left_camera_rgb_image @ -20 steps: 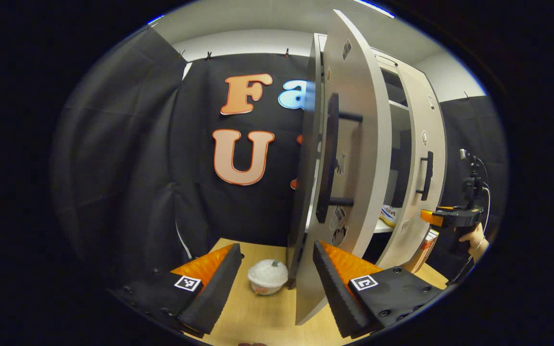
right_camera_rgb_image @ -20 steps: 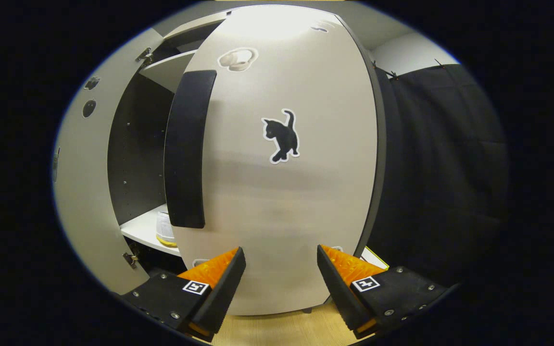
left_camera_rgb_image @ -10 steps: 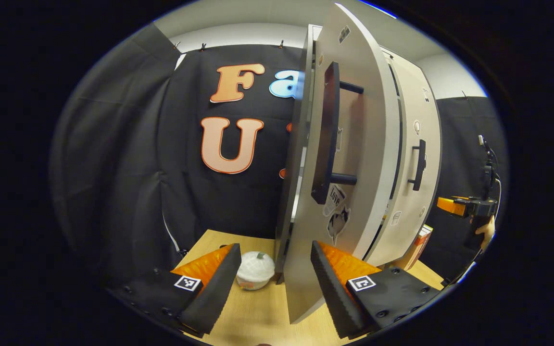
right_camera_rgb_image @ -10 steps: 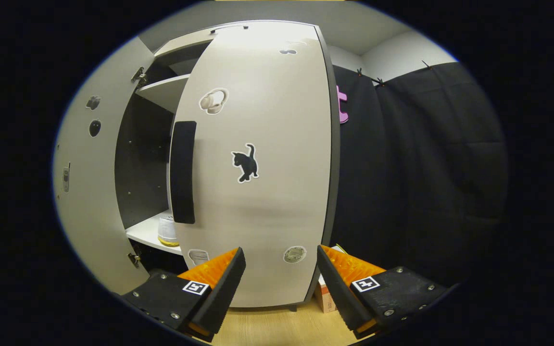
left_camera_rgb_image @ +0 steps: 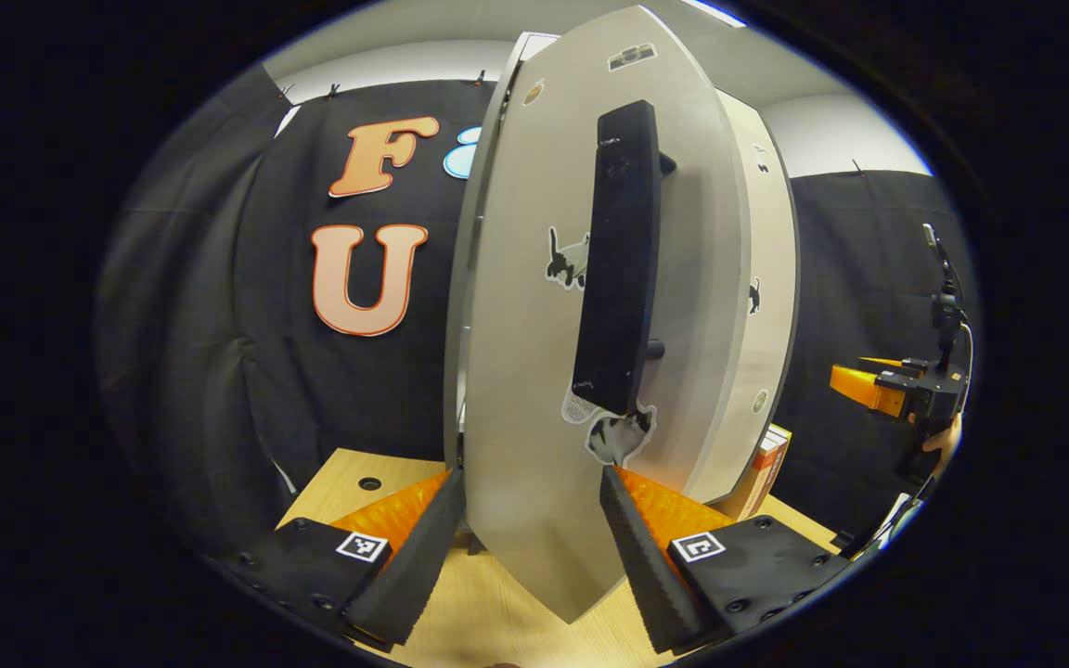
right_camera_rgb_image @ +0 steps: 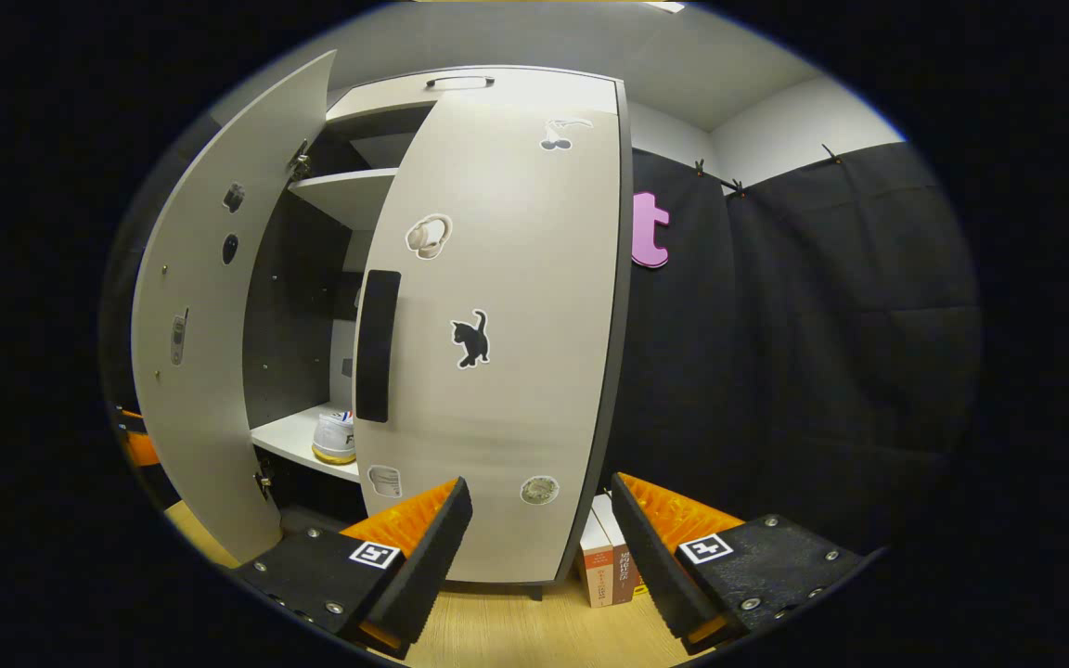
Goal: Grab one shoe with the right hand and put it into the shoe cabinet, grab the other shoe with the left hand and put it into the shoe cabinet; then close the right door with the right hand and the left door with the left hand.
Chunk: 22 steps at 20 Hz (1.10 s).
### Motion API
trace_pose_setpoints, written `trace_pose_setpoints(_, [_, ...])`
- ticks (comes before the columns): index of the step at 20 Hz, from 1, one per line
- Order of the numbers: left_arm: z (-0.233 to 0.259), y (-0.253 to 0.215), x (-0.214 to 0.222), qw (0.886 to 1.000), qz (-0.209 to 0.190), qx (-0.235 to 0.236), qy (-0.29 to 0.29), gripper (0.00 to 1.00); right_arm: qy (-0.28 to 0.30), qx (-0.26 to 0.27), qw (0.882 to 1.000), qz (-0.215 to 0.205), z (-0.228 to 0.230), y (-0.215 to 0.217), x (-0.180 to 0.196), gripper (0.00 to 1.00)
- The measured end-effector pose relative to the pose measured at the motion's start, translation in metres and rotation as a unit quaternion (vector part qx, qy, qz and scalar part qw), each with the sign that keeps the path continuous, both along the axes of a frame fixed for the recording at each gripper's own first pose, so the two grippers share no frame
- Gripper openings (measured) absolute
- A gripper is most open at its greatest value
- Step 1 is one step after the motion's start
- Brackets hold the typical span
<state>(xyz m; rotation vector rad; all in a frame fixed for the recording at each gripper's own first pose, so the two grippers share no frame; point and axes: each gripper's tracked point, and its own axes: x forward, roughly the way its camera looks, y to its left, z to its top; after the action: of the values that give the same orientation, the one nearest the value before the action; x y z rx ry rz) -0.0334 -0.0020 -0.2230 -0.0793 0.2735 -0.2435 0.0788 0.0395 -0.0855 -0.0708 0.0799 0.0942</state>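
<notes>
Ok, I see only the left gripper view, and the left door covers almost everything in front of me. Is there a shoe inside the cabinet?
Observer: Yes. The right gripper view shows one white shoe on the lower shelf, partly behind the right door's edge.
Operator: How wide is the gap between the doors?
Observer: Wide. The left door stands swung out, while the right door looks about closed.
Operator: Does the right gripper hold something?
Observer: No. The right gripper is open, with nothing between its fingers.
</notes>
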Motion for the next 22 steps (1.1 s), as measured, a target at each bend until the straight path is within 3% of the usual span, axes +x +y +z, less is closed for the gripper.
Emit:
trace_pose_setpoints(2, [0.001,-0.021,0.006,1.000,-0.017,-0.005,-0.004,0.92,-0.002,-0.002,1.000,-0.003,0.001,-0.006,-0.005,0.94])
trace_pose_setpoints(3, [0.000,-0.031,0.011,1.000,-0.026,-0.014,-0.003,0.99,-0.004,-0.004,1.000,-0.007,0.001,-0.010,-0.008,0.94])
trace_pose_setpoints(5, [0.000,-0.057,0.022,0.999,-0.040,-0.029,-0.003,0.94,-0.006,-0.005,1.000,-0.014,0.002,-0.017,-0.012,0.97])
trace_pose_setpoints(8, [-0.009,-0.069,0.043,1.000,-0.027,-0.002,-0.003,1.00,-0.007,0.001,1.000,-0.026,0.004,-0.029,-0.017,0.94])
trace_pose_setpoints(10, [-0.013,-0.081,0.052,0.999,-0.032,-0.007,0.003,0.94,-0.009,0.002,0.999,-0.036,0.006,-0.041,-0.021,0.94])
trace_pose_setpoints(22, [-0.038,-0.109,0.099,1.000,-0.011,0.007,0.011,0.97,-0.006,0.004,0.997,-0.082,0.004,-0.094,-0.024,0.94])
